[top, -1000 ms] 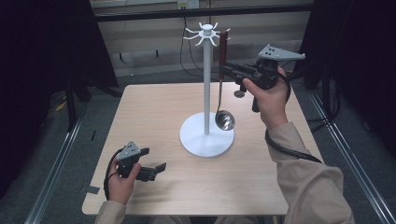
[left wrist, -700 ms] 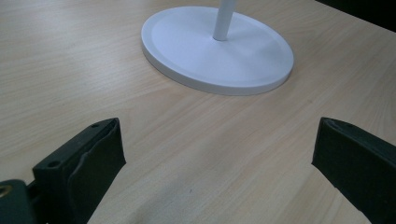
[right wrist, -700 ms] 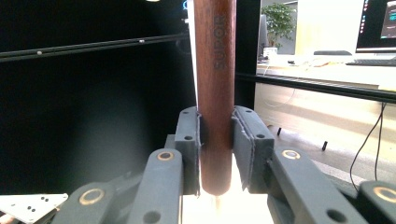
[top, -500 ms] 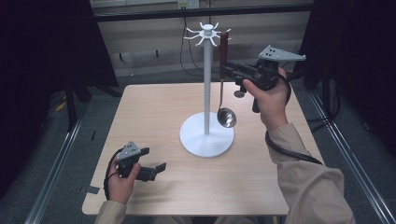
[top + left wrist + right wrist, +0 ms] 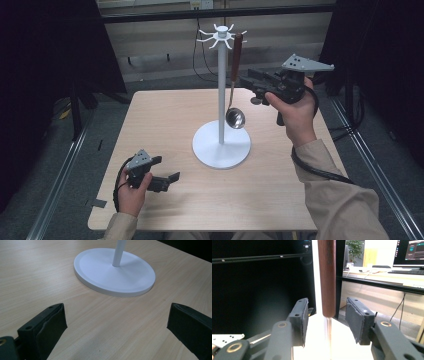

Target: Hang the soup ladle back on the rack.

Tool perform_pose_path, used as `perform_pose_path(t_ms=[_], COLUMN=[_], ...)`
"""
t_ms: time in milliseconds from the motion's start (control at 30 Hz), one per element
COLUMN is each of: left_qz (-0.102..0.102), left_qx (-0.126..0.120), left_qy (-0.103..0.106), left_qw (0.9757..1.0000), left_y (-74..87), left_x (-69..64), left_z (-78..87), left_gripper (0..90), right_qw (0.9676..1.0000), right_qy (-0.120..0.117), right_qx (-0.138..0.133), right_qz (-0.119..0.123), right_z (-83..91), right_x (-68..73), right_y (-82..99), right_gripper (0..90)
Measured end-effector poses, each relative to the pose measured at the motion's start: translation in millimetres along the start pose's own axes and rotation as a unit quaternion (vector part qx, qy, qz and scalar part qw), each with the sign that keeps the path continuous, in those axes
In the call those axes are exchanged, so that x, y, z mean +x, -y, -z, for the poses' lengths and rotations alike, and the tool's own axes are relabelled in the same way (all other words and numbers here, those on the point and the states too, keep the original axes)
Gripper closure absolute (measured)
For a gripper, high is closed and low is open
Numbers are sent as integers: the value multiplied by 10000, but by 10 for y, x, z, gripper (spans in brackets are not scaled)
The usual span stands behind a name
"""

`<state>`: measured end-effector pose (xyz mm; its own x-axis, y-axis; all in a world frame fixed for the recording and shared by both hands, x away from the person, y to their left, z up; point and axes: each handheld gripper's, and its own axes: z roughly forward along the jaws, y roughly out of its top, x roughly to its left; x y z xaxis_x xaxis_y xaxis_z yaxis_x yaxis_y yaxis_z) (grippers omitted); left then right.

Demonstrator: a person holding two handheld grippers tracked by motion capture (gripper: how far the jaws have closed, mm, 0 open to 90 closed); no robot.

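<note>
A white hook stand rises from a round base at the middle of the table. A ladle with a brown wooden handle hangs from one of its top hooks, the metal bowl close to the pole. My right gripper is held up just right of the handle, open. In the right gripper view the handle stands in the gap of my right gripper, touching neither pad. My left gripper rests low at the table's front left, open and holding nothing. From the left gripper, bare wood lies between its jaws.
The wooden table carries nothing else. Dark curtains and metal floor rails flank it. Beyond the stand, the right gripper view takes in a desk with monitors.
The ladle's bowl has risen a little and swung in toward the pole. My right gripper has drawn back slightly to the right of the handle. The left gripper has stayed put.
</note>
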<state>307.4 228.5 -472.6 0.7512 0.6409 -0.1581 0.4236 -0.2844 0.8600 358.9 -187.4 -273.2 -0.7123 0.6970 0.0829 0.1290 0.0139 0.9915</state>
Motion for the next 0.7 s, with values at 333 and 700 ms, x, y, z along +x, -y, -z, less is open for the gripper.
perform_pose_path(t_ms=[333, 700], left_qz=[-17, -48], left_qx=[20, 0], left_qy=[14, 25], left_qw=[10000, 10000], left_y=[15, -21], left_x=[-32, -52], left_z=[14, 0], left_gripper=[19, 19], right_qw=[10000, 9998], right_qy=[32, 41], right_qx=[88, 198], right_qz=[-27, -78], right_z=[96, 157], right_x=[33, 89], right_y=[98, 229], right_gripper=[431, 337])
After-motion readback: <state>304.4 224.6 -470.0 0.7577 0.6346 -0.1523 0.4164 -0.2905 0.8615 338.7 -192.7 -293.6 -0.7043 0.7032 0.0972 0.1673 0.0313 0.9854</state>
